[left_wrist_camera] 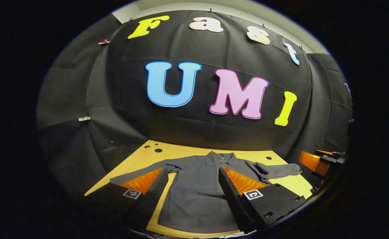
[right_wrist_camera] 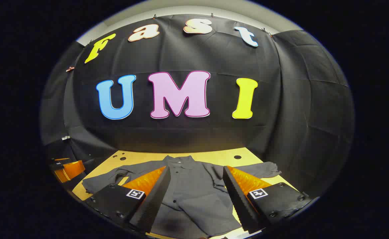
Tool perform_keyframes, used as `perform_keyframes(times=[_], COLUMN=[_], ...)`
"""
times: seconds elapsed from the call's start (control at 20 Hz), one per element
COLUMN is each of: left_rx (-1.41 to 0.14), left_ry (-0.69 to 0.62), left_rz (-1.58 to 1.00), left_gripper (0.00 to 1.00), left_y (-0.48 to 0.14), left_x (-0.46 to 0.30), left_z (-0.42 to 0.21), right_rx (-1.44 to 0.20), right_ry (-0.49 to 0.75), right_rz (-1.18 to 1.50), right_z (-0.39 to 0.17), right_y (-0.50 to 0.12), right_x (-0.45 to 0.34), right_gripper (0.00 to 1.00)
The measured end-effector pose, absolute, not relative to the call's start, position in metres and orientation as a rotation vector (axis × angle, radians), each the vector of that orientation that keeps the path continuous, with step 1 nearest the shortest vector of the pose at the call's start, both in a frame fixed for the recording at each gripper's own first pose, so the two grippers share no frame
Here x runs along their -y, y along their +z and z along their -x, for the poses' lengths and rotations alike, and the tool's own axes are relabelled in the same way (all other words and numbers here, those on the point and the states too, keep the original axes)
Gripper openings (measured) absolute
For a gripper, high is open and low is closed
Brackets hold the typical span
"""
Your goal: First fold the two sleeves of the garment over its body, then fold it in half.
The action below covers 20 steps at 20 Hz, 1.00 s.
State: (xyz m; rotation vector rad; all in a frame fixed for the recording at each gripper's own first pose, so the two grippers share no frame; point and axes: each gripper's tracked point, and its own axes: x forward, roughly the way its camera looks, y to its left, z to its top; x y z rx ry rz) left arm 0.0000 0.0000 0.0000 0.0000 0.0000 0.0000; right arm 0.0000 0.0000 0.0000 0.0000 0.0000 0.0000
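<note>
Garment [left_wrist_camera: 194,192] count is one: a dark grey collared shirt lying flat on the yellow table [left_wrist_camera: 154,151], collar [left_wrist_camera: 219,158] toward the black cloth wall, two sleeves stretched outward, neither folded over the body. In the left gripper view, the left sleeve [left_wrist_camera: 138,172] runs under one finger, the right sleeve [left_wrist_camera: 277,170] ends in a bunched cuff, and the left gripper [left_wrist_camera: 194,172] hangs above the shirt with fingers spread wide, pinching nothing. At the far right edge sits the right gripper [left_wrist_camera: 317,162], partly cut off. In the right gripper view, the same gripper [right_wrist_camera: 197,171] is likewise spread apart over the shirt body, empty. Several round holes [left_wrist_camera: 158,150] dot the table's far edge.
</note>
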Motion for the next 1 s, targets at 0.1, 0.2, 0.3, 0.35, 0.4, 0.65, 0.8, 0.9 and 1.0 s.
perform_keyframes(times=[0.1,0.2,0.3,0.35,0.4,0.65,0.8,0.9,1.0], left_rx=[-0.012,-0.010,-0.002,-0.001,-0.003,-0.016,-0.014,-0.005,-0.008], left_ry=[-0.015,-0.020,-0.026,-0.026,-0.022,-0.003,0.005,0.008,0.015], left_rz=[-0.010,-0.019,-0.028,-0.031,-0.033,-0.030,-0.035,-0.038,-0.043], left_gripper=[0.96,0.96,0.96,0.96,0.96,0.96,0.96,0.96,0.96], left_y=[-0.004,-0.002,-0.001,-0.001,-0.001,-0.005,-0.003,0.000,-0.001], left_x=[0.008,0.013,0.019,0.021,0.021,0.025,0.027,0.031,0.034], left_z=[-0.006,-0.012,-0.017,-0.019,-0.021,-0.031,-0.037,-0.041,-0.045], right_rx=[-0.006,-0.017,-0.033,-0.032,-0.029,-0.034,-0.040,-0.041,-0.060], right_ry=[-0.012,-0.026,-0.035,-0.039,-0.038,-0.008,0.010,0.015,0.020], right_rz=[-0.010,-0.024,-0.029,-0.032,-0.034,-0.018,-0.023,-0.017,-0.009], right_z=[-0.004,-0.009,-0.014,-0.016,-0.018,-0.029,-0.037,-0.045,-0.054], right_y=[-0.001,-0.003,-0.008,-0.008,-0.007,-0.008,-0.009,-0.010,-0.014], right_x=[0.008,0.016,0.022,0.025,0.026,0.022,0.022,0.024,0.028], right_gripper=[0.98,0.98,0.97,0.97,0.98,0.98,0.98,0.98,0.98])
